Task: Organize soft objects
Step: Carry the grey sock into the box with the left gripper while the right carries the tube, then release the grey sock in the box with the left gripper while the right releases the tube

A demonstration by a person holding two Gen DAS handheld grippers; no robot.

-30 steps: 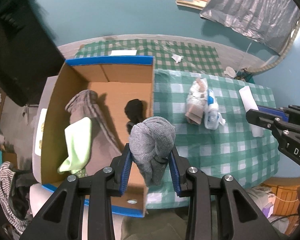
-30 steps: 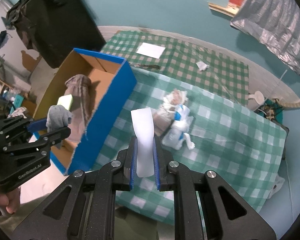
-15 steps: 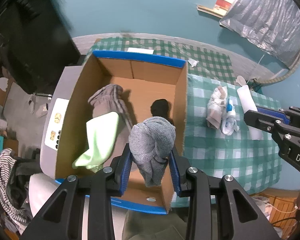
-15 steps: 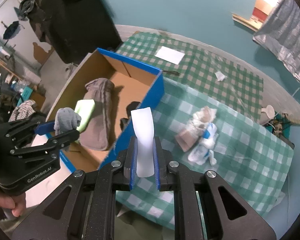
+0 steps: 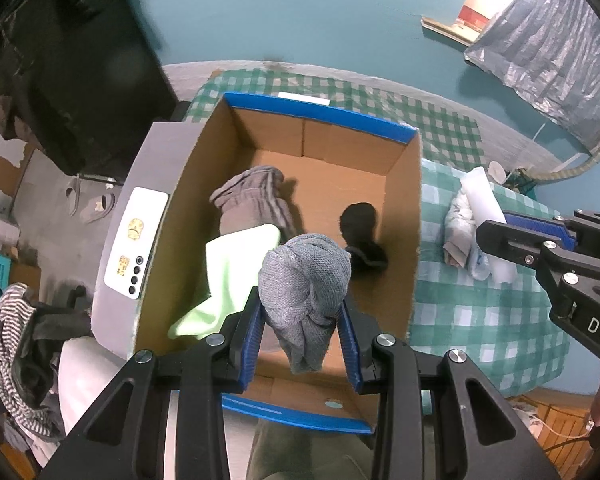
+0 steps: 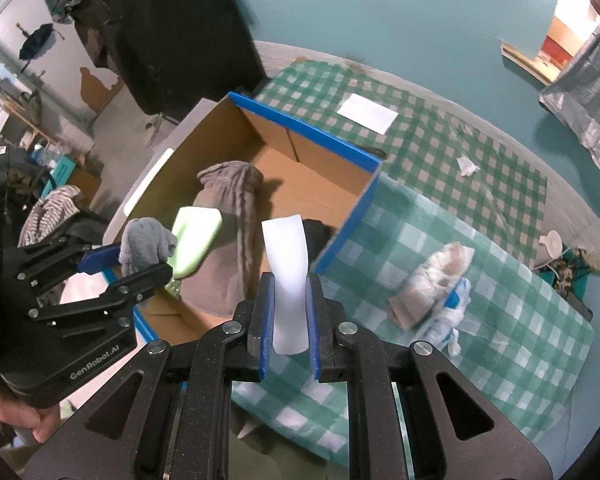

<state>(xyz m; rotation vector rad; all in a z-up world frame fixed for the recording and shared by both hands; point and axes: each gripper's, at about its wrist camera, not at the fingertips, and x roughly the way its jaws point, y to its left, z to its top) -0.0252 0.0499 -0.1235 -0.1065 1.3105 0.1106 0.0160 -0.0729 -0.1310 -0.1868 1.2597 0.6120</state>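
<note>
A: Step in hand?
B: Delivery. Left gripper [image 5: 302, 332], jaws clamped on grey sock [image 5: 306, 288], over the box [image 5: 320, 114]. Right gripper [image 6: 290, 312] pinches white strip [image 6: 286, 256].
A: Next?
B: Likely part the left jaws over the box.

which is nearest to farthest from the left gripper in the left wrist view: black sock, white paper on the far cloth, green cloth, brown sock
1. Green cloth: in the box, just left of the left gripper, beside its left finger.
2. Black sock: in the box, up and right of the gripper.
3. Brown sock: farther back on the box's left side; close to the black sock's rank.
4. White paper: beyond the box's far wall.
</note>
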